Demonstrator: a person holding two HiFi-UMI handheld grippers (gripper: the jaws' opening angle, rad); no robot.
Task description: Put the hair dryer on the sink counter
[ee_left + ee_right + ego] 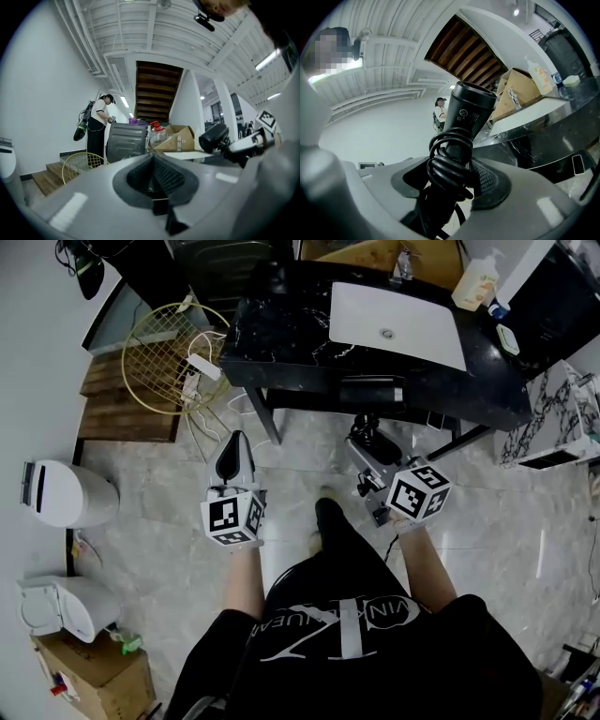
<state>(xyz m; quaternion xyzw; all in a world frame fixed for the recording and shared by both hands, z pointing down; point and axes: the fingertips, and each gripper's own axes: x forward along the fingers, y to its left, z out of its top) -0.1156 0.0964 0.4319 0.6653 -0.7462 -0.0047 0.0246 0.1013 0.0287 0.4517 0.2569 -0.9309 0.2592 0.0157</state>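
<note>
Hair dryer point(465, 123) — rigid, probably light, cord point(445, 166) wound round its handle — clamped at that handle in right gripper point(457, 183), short of sink counter point(281, 343); left gripper point(154, 180) closed, empty; coils apt to slip.

floor point(169, 549) — pale marble tile | wall point(42, 108) — white | wooden steps point(122, 413) | ceiling point(154, 28) ribbed white, strip light point(274, 58)

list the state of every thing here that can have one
hair dryer, held by right gripper, cord coiled round its handle, not yet on the sink counter
right gripper, shut on hair dryer
left gripper, shut, empty
basin, empty
soap bottle, upright on sink counter
</note>
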